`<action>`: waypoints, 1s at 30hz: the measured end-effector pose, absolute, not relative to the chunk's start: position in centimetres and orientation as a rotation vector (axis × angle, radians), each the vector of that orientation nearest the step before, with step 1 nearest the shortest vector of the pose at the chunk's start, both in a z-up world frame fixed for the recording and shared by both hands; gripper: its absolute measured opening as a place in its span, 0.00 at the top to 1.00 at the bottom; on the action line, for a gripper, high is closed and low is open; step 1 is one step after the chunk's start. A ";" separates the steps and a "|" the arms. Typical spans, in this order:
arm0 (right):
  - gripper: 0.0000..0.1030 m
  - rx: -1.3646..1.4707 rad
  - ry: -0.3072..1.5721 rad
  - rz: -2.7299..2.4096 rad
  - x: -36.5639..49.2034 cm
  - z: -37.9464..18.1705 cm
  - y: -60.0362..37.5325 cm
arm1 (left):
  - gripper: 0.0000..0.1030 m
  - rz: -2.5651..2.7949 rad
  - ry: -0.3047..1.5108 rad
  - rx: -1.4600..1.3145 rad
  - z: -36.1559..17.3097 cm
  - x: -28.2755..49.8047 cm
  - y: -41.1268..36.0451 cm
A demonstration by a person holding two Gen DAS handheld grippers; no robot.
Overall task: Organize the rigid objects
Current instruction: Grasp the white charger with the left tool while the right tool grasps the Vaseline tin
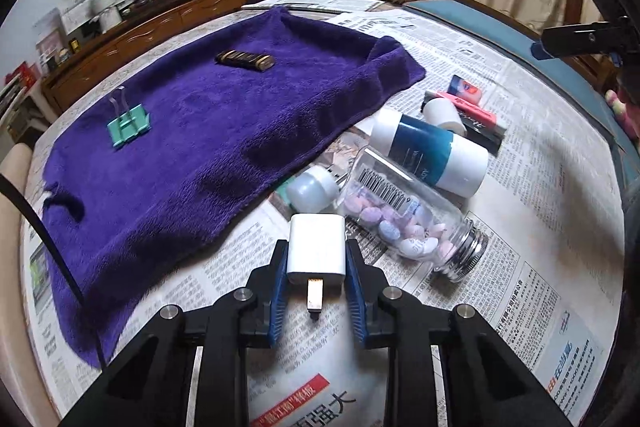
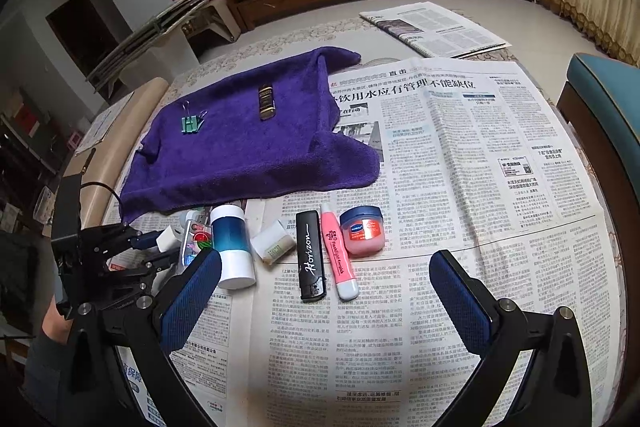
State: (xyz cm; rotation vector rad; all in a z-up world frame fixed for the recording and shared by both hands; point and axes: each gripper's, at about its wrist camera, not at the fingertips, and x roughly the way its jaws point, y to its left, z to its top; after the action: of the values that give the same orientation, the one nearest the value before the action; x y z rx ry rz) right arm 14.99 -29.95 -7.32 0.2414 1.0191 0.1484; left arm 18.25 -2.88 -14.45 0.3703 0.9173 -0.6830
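while clamped on white charger (image 1: pixel 317 243), left tool (image 1: pixel 316 269) low above newspaper (image 1: pixel 208 279)

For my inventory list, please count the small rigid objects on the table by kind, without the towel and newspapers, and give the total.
Bottles: 4 (blue-and-white bottle, pill bottle, small white bottle, green-label bottle)
Pink jar: 1
Black lighter: 1
Dark brown bar: 1
Binder clip: 1
Charger: 1
Pink highlighter: 1
Total: 10
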 end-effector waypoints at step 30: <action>0.13 -0.050 1.023 0.020 18.8 -14.2 -30.6 | 0.75 -0.513 0.906 0.095 -13.9 13.1 0.9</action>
State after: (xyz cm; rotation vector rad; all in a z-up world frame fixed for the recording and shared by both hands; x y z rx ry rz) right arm 18.75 -30.61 -14.23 -0.0501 1.0226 0.0204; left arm 13.06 0.95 -13.95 0.0953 0.9057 -0.5129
